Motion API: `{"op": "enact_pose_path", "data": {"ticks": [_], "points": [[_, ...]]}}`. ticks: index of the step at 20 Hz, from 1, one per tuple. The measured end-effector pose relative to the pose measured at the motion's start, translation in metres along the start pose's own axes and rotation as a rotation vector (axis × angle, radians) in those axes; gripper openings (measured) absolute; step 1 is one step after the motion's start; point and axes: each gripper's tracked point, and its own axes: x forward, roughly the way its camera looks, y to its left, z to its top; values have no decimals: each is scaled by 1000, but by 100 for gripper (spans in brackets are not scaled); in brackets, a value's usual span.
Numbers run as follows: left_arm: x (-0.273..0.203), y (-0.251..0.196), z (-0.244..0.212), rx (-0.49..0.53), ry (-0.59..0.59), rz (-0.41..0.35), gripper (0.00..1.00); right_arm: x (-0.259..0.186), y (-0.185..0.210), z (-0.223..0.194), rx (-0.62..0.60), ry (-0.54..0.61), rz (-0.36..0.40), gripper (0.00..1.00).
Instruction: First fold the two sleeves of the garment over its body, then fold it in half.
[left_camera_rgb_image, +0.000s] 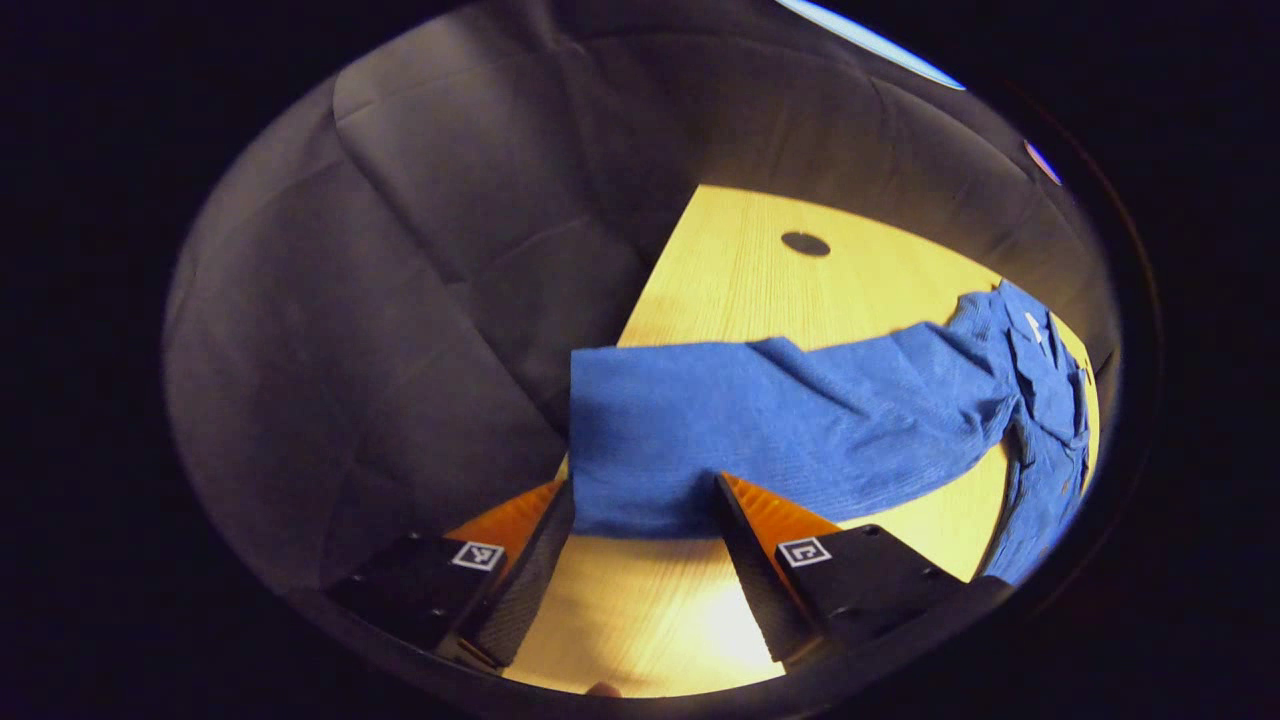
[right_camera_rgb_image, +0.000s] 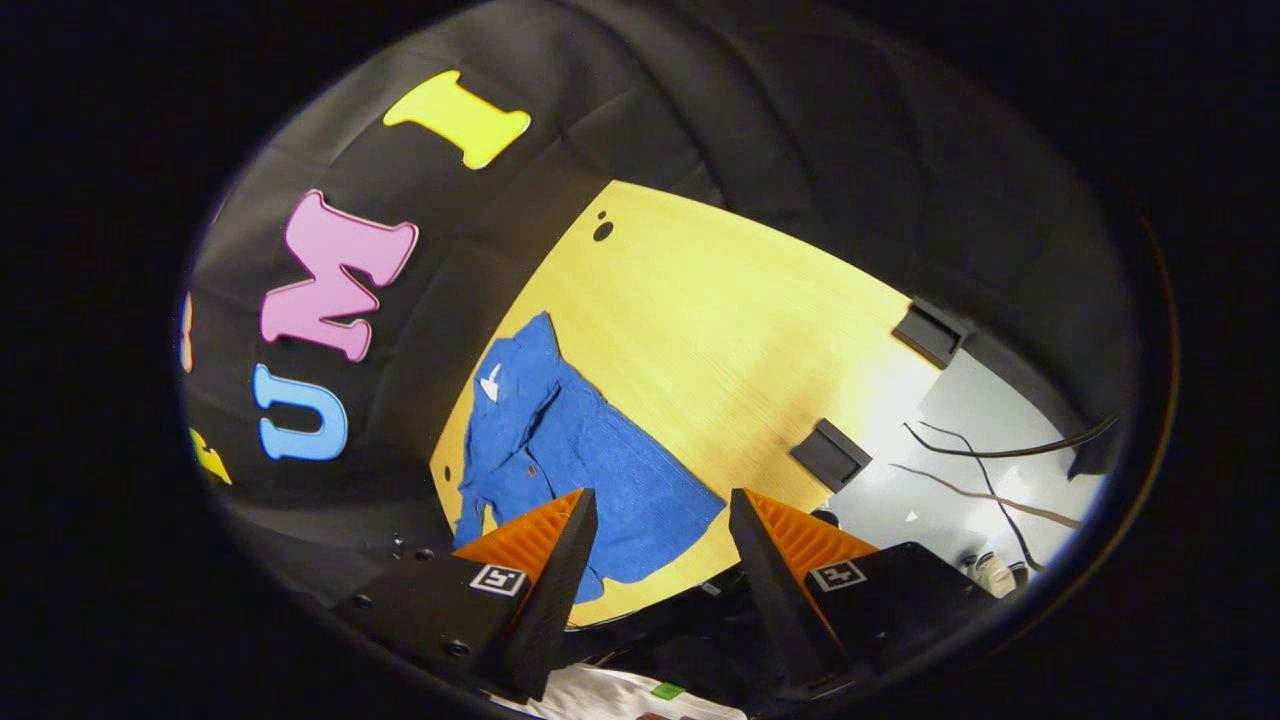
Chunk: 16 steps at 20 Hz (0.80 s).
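A blue shirt (left_camera_rgb_image: 800, 420) lies spread on the light wooden table (left_camera_rgb_image: 740, 270), its collar with a white tag at the far right. One broad end of it reaches toward me and lies between the fingers of my left gripper (left_camera_rgb_image: 645, 482), which is open and low over the table; neither finger presses on the cloth. In the right gripper view the same shirt (right_camera_rgb_image: 560, 440) lies near the table's (right_camera_rgb_image: 720, 320) left edge, collar farthest away. My right gripper (right_camera_rgb_image: 662, 495) hangs open well above the shirt's near end, holding nothing.
A round hole (left_camera_rgb_image: 805, 243) is cut in the tabletop beyond the shirt. Two black brackets (right_camera_rgb_image: 930, 330) (right_camera_rgb_image: 830, 452) sit on the table's right edge, with cables (right_camera_rgb_image: 1000, 450) on the pale floor past them. The booth's black cloth wall closes in the far sides.
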Motion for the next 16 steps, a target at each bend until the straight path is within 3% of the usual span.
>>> {"op": "enact_pose_path", "data": {"ticks": [2,4,6,7,8,11,13,16], "points": [[1,-3,-3,27,6,-23,79,-11,2,-5,-9,-7,-3,87],[4,-3,-3,37,23,-27,67,-18,12,-9,-37,-9,3,87],[4,-3,-1,14,16,-23,38,-23,34,-15,-61,-6,32,87],[5,-5,2,1,10,-18,17,-25,46,-18,-78,-2,52,87],[5,-5,0,-8,19,-9,9,-28,58,-22,-97,5,71,87],[3,-7,2,8,35,-1,6,-30,90,-38,-174,41,113,87],[-6,-22,3,-24,61,-52,0,-29,107,-49,-232,69,132,87],[-30,-47,33,-36,-31,-110,0,-23,126,-63,-324,112,149,87]]}}
